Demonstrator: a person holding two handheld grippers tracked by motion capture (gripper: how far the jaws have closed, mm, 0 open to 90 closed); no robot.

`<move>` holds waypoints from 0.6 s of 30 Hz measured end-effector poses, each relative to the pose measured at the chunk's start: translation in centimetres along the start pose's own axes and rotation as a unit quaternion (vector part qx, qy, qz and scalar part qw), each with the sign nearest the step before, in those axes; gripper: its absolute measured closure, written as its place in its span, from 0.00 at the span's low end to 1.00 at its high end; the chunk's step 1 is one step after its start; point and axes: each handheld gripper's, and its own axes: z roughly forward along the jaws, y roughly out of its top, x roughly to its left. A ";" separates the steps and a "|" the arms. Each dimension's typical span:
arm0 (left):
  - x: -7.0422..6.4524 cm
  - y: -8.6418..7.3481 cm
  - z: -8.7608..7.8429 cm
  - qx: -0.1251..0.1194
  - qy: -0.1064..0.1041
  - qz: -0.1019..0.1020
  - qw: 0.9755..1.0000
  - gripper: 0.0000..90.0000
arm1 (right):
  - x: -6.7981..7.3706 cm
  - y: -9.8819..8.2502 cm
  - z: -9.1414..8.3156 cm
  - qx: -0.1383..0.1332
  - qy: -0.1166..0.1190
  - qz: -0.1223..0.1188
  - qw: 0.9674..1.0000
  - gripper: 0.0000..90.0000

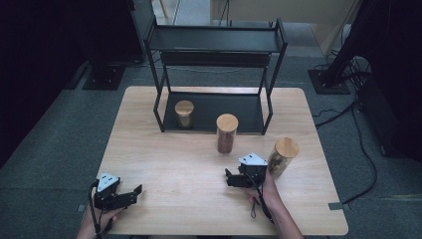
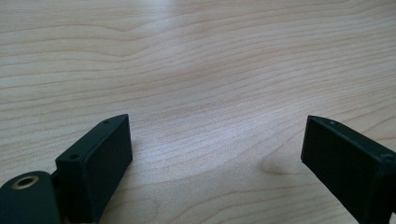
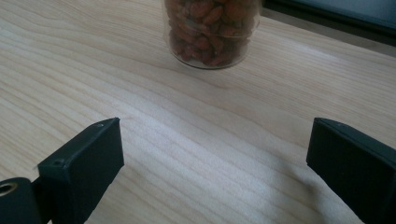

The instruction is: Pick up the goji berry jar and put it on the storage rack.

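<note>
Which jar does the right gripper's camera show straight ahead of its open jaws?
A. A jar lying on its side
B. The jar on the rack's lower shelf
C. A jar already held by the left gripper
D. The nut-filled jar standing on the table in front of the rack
D: the right gripper faces the nut-filled jar, upright on the bare table, its jaws apart and short of it.

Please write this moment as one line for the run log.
left gripper: open, empty, low over table | right gripper: open, empty, facing middle jar of nuts | jars: one on rack base, two on table
</note>
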 end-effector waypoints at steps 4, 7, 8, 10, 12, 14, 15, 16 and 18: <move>0.0 0.0 0.0 -0.001 -0.001 -0.003 1.000 0.10 | 0.1 0.4 0.3 -0.001 0.001 -0.002 1.000 0.04; 0.0 0.0 0.0 -0.001 -0.001 -0.002 1.000 0.10 | 0.1 0.7 0.6 0.000 0.000 -0.001 1.000 0.04; 0.0 0.0 0.0 -0.001 -0.001 -0.003 1.000 0.10 | 0.1 0.8 0.7 -0.001 0.000 -0.002 1.000 0.04; 0.0 0.0 0.0 -0.001 -0.002 -0.003 1.000 0.10 | 0.1 1.0 0.8 0.000 0.001 0.000 1.000 0.04; 0.0 0.0 0.0 -0.001 -0.001 -0.003 1.000 0.10 | 0.1 1.1 1.0 -0.002 0.002 0.001 1.000 0.04; 0.0 0.0 0.0 -0.001 -0.002 -0.003 1.000 0.10 | 0.1 1.3 1.1 -0.002 0.004 0.002 1.000 0.04; 0.0 0.0 0.0 -0.001 -0.002 -0.003 1.000 0.10 | 0.1 1.5 1.2 -0.003 0.004 0.004 1.000 0.04; 0.0 0.0 0.0 -0.001 -0.002 -0.003 1.000 0.10 | 0.1 1.6 1.3 -0.003 0.004 0.003 1.000 0.04; 0.0 0.0 0.0 -0.001 -0.002 -0.003 1.000 0.10 | 0.1 1.8 1.4 -0.005 0.007 0.004 1.000 0.04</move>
